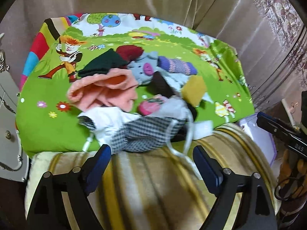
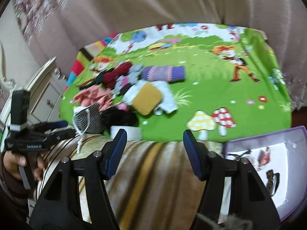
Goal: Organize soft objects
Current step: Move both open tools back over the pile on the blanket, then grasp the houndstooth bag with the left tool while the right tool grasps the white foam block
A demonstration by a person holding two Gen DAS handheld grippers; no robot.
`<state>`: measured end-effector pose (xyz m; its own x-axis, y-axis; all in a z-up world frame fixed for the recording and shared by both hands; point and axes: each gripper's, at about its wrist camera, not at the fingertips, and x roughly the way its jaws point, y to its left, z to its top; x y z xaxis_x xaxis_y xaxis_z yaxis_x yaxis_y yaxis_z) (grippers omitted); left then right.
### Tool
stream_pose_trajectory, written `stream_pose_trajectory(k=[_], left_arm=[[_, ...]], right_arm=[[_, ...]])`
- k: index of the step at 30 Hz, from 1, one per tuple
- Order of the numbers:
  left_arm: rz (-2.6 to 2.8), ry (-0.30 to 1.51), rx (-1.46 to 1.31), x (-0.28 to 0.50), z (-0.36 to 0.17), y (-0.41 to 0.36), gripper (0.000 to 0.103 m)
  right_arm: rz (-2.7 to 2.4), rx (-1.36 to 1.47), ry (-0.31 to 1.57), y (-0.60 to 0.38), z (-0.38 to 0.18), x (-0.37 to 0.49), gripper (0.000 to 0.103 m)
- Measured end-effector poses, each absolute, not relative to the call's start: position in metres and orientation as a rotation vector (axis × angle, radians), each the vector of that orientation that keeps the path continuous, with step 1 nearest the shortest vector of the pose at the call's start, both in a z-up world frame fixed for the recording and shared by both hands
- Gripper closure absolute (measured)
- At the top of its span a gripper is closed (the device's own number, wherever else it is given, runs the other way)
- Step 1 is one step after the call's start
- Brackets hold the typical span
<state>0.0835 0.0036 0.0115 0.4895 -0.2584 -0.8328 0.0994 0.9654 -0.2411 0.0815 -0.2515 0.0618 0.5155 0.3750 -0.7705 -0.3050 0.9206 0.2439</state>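
Both grippers are spread wide, holding nothing: left gripper, right gripper. The jumbled pile of knitted socks and cloths sits just ahead of the left, on the green cartoon-print sheet.

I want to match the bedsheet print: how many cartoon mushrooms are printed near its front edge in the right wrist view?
2: a yellow-and-white checked mushroom near the green cartoon sheet's front edge, and a red-and-white checked mushroom touching its right side. The clothes pile may hide more.
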Motion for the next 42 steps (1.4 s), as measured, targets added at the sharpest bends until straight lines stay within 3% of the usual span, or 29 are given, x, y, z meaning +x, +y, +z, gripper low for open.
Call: stream_pose_trajectory(k=[7,18,20,22,26,28,37,38,39,42], left_arm=[[-0.217,1.111,-0.159,0.108,-0.003,0.024,0.002],[-0.223,1.256,-0.219,0.150,-0.039,0.032,0.003],[-0.224,1.269,-0.240,0.155,-0.045,0.036,0.013],[-0.224,1.287,-0.251,0.158,-0.050,0.037,0.034],[-0.224,1.287,-0.256,0.157,-0.053,0.039,0.050],[-0.232,1.268,-0.245,0.152,-0.049,0.039,0.066],[-0.212,1.158,-0.285,0.120,-0.023,0.043,0.076],[-0.208,1.141,-0.297,0.116,-0.020,0.044,0.076],[-0.205,1.124,-0.309,0.112,-0.017,0.046,0.076],[-0.196,1.077,-0.350,0.096,-0.007,0.052,0.077]], right_arm=[[0.494,0.013,1.021,-0.211,0.044,0.092,0.038],[0.557,-0.059,1.092,-0.168,0.023,0.110,0.038],[0.557,-0.066,1.104,-0.163,0.019,0.114,0.038],[0.558,-0.071,1.114,-0.160,0.016,0.116,0.038],[0.563,-0.087,1.136,-0.154,0.010,0.119,0.038],[0.566,-0.097,1.148,-0.151,0.006,0.121,0.038],[0.538,-0.107,1.165,-0.147,-0.007,0.126,0.038],[0.534,-0.107,1.166,-0.147,-0.009,0.125,0.040],[0.534,-0.102,1.171,-0.148,-0.010,0.126,0.049],[0.530,-0.069,1.175,-0.153,-0.011,0.128,0.050]])
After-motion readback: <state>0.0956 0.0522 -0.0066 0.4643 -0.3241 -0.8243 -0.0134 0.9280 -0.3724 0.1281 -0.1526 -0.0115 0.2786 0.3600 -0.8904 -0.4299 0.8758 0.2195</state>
